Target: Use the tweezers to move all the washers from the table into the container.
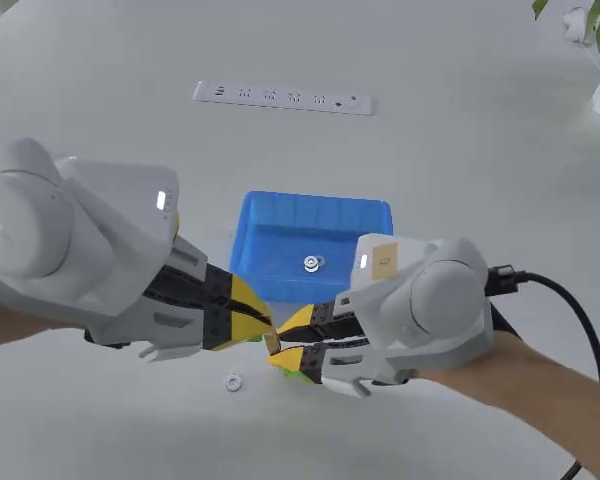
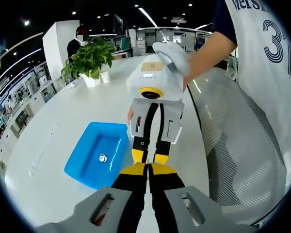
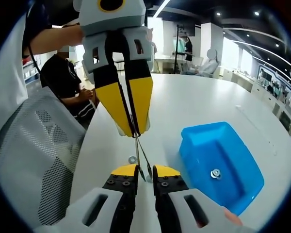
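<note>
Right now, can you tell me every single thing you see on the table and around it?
container: one, blue, middle of the table.
washer on the table: one, silver, near the claws.
washer in the container: at least one, silver, on its floor.
tweezers: one, silver, between the two claws.
power strip: one, white, far side of the table.
plant: one, green, white pot, table corner.
table: one, white.
mesh chair: one, grey, beside the table.
left claw: yellow-tipped, shut on the tweezers.
right claw: yellow-tipped, jaws either side of the tweezers; grip unclear.
</note>
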`<state>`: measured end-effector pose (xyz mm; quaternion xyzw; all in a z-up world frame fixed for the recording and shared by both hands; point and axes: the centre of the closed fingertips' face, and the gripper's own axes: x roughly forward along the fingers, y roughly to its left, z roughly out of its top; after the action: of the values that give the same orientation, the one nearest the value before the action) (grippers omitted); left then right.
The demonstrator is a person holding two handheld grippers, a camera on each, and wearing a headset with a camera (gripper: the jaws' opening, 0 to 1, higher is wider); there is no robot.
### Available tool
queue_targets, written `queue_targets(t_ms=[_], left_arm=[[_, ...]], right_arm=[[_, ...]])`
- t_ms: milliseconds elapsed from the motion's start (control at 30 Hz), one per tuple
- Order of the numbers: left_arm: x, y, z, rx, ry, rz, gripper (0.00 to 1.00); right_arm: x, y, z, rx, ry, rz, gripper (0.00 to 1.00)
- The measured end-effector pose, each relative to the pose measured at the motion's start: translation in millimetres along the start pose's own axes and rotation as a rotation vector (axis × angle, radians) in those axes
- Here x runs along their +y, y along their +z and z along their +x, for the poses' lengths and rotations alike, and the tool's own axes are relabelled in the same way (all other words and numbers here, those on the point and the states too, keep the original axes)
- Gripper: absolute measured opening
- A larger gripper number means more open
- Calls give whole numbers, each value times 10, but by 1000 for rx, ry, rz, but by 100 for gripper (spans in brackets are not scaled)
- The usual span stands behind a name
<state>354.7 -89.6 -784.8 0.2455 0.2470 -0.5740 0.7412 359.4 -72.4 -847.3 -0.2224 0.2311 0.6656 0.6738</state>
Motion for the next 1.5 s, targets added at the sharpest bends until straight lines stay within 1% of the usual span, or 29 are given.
queue_targets(t_ms=[33,67,167,300,467,533,900,1000,1100,1233,1333,1367,1500], left_arm=[[-2,2,2,-1,-1,0,5],[0,4,4,0,1,2,5],[-3,3,4,1,-1,3,5],[0,-7,-2,5,0,1,5],[12,-15,-6,9,2,2,5],[17,-16,-5,11,4,7,5],[17,8,-11,13,-3,16,5],[18,67,-45,9,-5,29,5],[28,137,-95,8,-5,47,5],[72,270,-191,8,6,96,5],[129,394,-275,-5,20,126,5],[145,422,-295,-8,24,133,5],[211,539,-376,-14,43,168,5]], right_arm=[[9,-15,6,9,9,-1,14],[44,-22,14,14,31,-8,14],[41,-30,33,27,28,-40,15],[17,-73,51,55,24,-78,12],[16,-85,53,57,25,-90,11],[18,-96,56,54,26,-83,11],[-10,-80,11,45,0,-72,10],[-11,-33,-21,32,-10,-64,10],[-21,50,-75,10,-24,-61,10],[-64,160,-149,-15,-46,-67,10],[-135,289,-242,-40,-77,-79,10],[-169,336,-283,-49,-92,-84,10],[-254,450,-388,-73,-123,-89,10]])
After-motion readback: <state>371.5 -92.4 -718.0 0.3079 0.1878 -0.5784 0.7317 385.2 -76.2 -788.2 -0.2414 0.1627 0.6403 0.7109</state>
